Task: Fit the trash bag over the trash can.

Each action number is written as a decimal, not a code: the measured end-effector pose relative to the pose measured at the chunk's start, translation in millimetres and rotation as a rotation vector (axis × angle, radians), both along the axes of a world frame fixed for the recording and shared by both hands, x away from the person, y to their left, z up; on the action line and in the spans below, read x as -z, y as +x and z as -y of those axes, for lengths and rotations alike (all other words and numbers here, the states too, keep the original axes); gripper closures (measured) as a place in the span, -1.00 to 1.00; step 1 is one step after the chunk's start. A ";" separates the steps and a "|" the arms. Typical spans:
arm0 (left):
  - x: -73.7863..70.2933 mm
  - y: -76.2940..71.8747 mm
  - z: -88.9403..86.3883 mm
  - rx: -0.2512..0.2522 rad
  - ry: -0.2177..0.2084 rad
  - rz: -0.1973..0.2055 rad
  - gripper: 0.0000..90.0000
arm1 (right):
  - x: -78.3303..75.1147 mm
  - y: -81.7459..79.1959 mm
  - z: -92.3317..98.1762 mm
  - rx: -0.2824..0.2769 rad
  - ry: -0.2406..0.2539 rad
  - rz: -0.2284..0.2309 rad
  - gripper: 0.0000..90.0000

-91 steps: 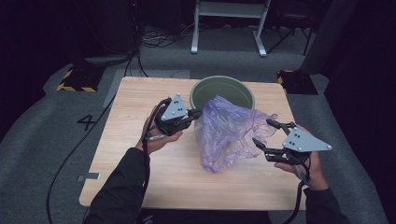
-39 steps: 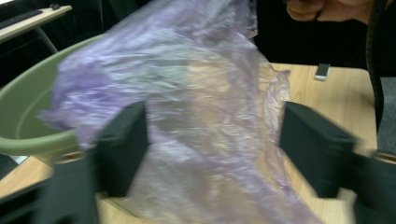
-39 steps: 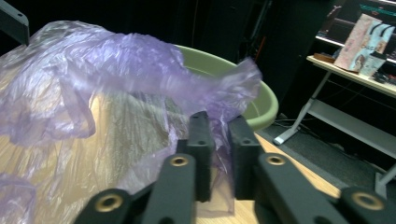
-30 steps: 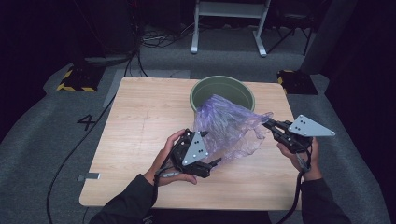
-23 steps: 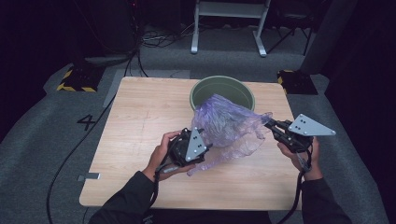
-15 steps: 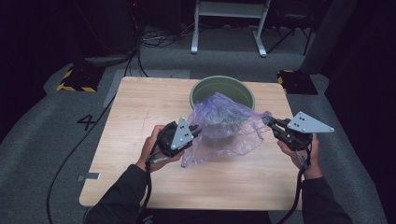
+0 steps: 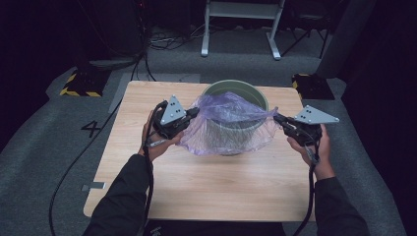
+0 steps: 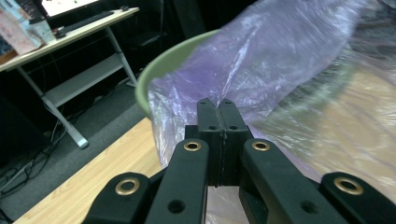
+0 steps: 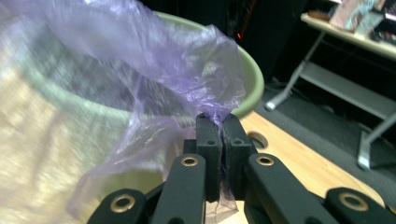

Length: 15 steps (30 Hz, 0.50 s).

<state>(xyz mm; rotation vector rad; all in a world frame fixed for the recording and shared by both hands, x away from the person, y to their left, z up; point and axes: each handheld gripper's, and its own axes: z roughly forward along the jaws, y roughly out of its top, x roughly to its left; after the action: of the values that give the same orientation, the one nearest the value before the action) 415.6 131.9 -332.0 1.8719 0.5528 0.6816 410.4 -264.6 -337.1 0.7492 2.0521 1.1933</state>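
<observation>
Just floor numeral 4 (image 7: 92,129)

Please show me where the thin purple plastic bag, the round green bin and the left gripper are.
Thin purple plastic bag (image 7: 231,125), high view, its stretched middle.
Round green bin (image 7: 255,93), high view, its far rim.
Left gripper (image 8: 217,108), left gripper view, its closed jaw tips.

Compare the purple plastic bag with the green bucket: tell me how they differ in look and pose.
The purple plastic bag is thin, see-through and crinkled; the green bucket is solid and opaque. The bag hangs stretched between the left tongs and right tongs, both shut on its edges; the bucket stands upright on the table. The bag is draped over the bucket's near side, and the bucket shows through it.
</observation>
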 end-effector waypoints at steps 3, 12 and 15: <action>0.1 8.4 -2.4 -0.020 -0.023 -0.011 0.99 | 3.3 6.9 2.6 0.017 -0.001 -0.029 0.97; 3.1 36.7 -2.7 -0.080 -0.006 -0.047 0.99 | 7.9 18.6 17.6 0.051 0.010 -0.074 0.98; 3.9 46.3 -2.1 -0.086 -0.022 -0.051 0.99 | 7.2 23.8 18.6 0.061 0.014 -0.079 0.98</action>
<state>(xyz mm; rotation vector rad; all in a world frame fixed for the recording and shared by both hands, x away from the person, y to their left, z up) 461.9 134.0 -335.9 1.8578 0.6743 0.6830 434.2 -283.2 -344.4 0.8727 2.0715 1.1613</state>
